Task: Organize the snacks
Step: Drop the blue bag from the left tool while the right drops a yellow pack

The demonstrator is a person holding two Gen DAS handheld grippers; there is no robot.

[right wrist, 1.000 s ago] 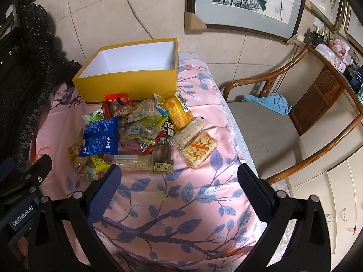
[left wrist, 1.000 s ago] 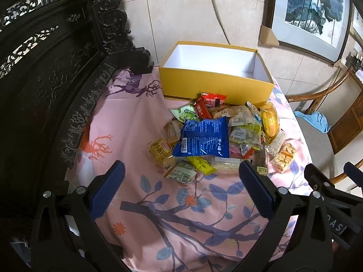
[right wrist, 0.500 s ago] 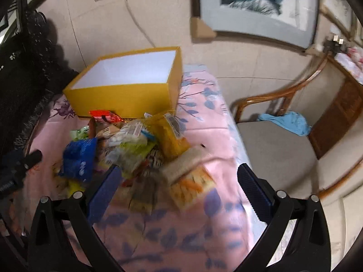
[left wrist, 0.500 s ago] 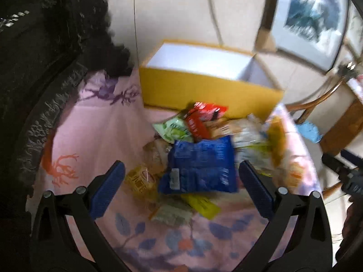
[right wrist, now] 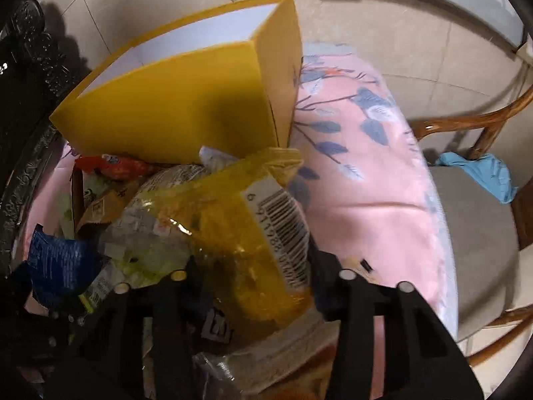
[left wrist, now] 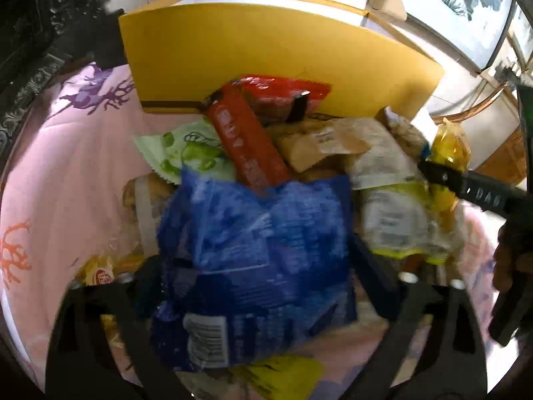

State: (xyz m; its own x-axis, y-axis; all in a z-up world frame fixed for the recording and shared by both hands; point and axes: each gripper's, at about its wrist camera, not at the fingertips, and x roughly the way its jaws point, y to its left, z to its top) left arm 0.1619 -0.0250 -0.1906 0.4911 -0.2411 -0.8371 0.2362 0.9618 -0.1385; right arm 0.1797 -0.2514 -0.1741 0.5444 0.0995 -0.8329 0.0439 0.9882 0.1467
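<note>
A pile of snack packets lies on the pink cloth in front of an open yellow box [left wrist: 273, 50], which also shows in the right wrist view [right wrist: 173, 100]. My left gripper [left wrist: 256, 276] has closed on the blue snack bag [left wrist: 260, 250], its fingers pressing both sides. A red bar [left wrist: 246, 143] and a green packet [left wrist: 186, 153] lie beyond it. My right gripper [right wrist: 253, 273] has closed on the clear yellow packet with a barcode [right wrist: 233, 226]. The right gripper also shows at the right edge of the left wrist view [left wrist: 479, 193].
A pink flowered tablecloth [right wrist: 359, 180] covers the table. A wooden chair [right wrist: 479, 233] with a blue cloth [right wrist: 479, 173] stands to the right. Dark carved furniture [left wrist: 40, 33] is on the left. A tiled wall rises behind the box.
Both grippers moved forward and down into the snack pile and closed, the left on the blue bag, the right on the yellow packet.
</note>
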